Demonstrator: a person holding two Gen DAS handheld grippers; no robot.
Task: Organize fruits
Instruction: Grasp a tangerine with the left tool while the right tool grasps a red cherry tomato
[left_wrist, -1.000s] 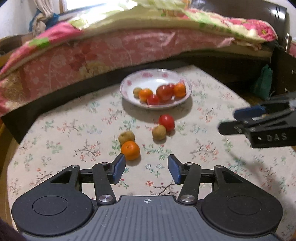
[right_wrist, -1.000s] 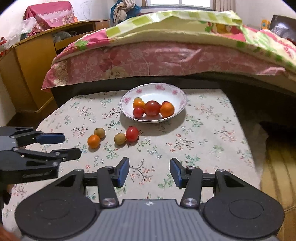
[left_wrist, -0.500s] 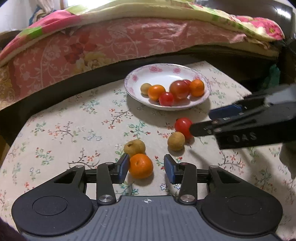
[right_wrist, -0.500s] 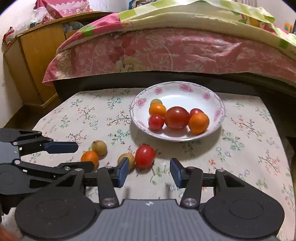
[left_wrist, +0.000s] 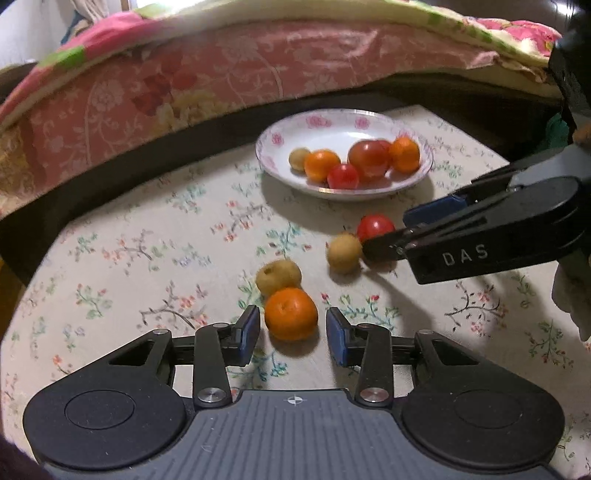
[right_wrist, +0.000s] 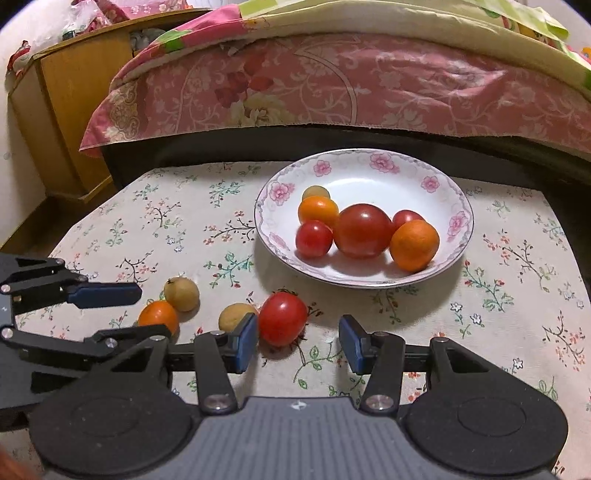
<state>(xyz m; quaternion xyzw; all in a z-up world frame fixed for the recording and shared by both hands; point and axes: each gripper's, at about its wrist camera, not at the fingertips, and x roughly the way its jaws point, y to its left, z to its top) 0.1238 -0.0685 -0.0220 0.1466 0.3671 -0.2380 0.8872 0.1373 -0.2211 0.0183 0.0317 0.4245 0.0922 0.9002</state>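
A white flowered plate (left_wrist: 280, 133) (right_wrist: 436, 173) on the floral tablecloth holds several tomatoes and oranges. Loose on the cloth lie an orange (left_wrist: 291, 314) (right_wrist: 159, 315), two tan fruits (left_wrist: 277, 276) (left_wrist: 344, 252) and a red tomato (left_wrist: 375, 227) (right_wrist: 282, 317). My left gripper (left_wrist: 291, 334) is open with the orange between its fingertips, not gripped. My right gripper (right_wrist: 298, 341) is open; the tomato sits just inside its left finger, with one tan fruit (right_wrist: 234, 315) beside that finger.
A bed with a pink flowered quilt (right_wrist: 332, 81) runs along the table's far edge. A wooden cabinet (right_wrist: 55, 96) stands at the back left. The table edge drops off on the right (right_wrist: 576, 236).
Both grippers have moved forward and down toward the loose fruit. The orange now lies between the left fingers, and the tomato has come up to the right gripper's left finger.
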